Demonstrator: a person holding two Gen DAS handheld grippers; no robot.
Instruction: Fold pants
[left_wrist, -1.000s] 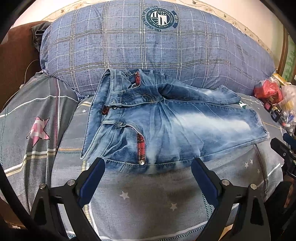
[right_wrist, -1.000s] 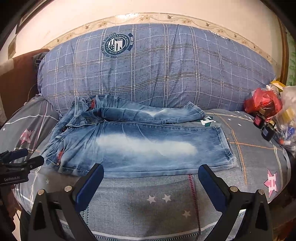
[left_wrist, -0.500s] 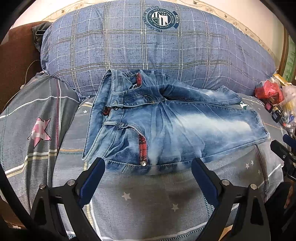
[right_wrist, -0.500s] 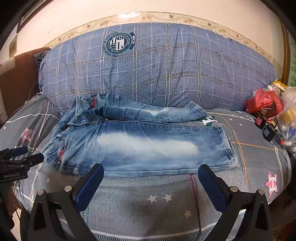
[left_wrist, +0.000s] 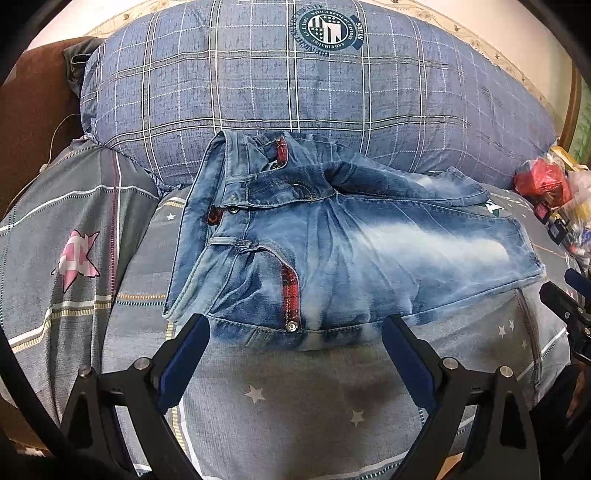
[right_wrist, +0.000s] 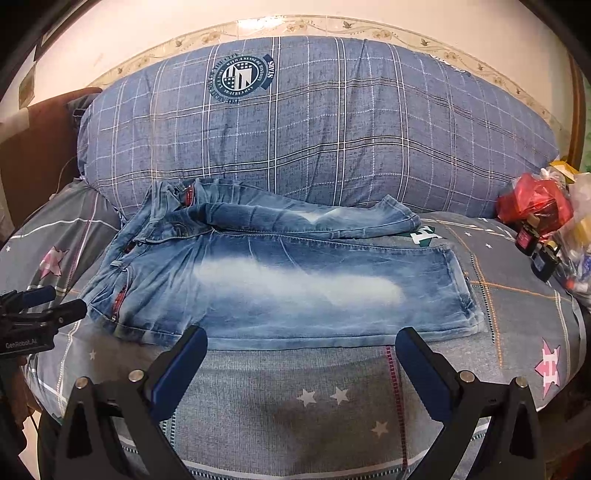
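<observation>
In the left wrist view the left gripper (left_wrist: 295, 338) hovers with fingers spread wide and empty at the waist end of the jeans (left_wrist: 332, 251), which lie flat on the bed (left_wrist: 295, 406) against a plaid pillow (left_wrist: 295, 92). In the right wrist view the right gripper (right_wrist: 301, 349) hovers likewise spread near the leg hems, so the fold looks not yet begun and next calls for pinching both ends; the far leg's underside is hidden.

Pants (left_wrist: 332, 251): faded denim, matt. Pillow (left_wrist: 295, 110): woven plaid cloth. Bags (right_wrist: 535, 203): glossy plastic.
</observation>
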